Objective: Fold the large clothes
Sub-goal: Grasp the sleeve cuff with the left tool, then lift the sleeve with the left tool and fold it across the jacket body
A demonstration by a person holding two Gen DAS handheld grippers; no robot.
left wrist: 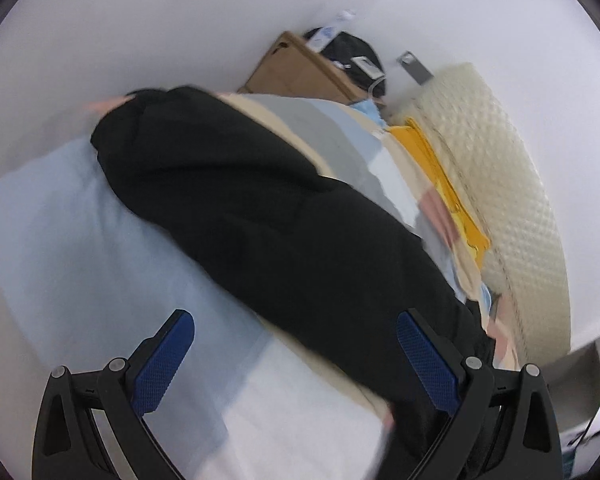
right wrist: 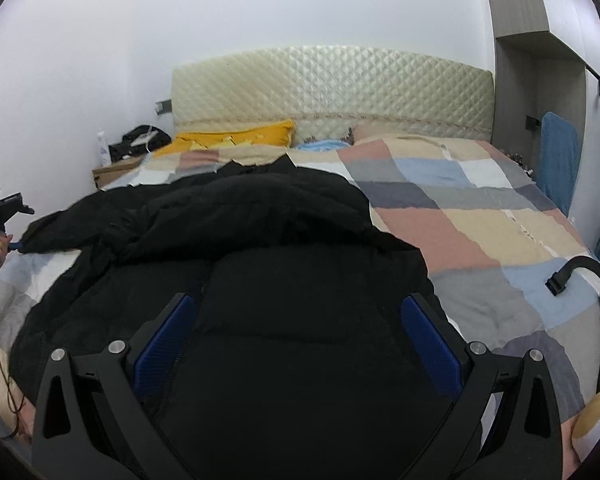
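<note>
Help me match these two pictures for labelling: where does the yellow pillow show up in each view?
Left wrist view: the yellow pillow is a tilted strip right of centre, between the patchwork quilt and the quilted headboard.
Right wrist view: yellow pillow upper left of centre, at the headboard's foot.
Shared landmark: the headboard.

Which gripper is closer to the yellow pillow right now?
Neither clearly. The left gripper hovers at the black jacket's side, the right gripper at its foot end; the yellow pillow lies at the headboard.
</note>
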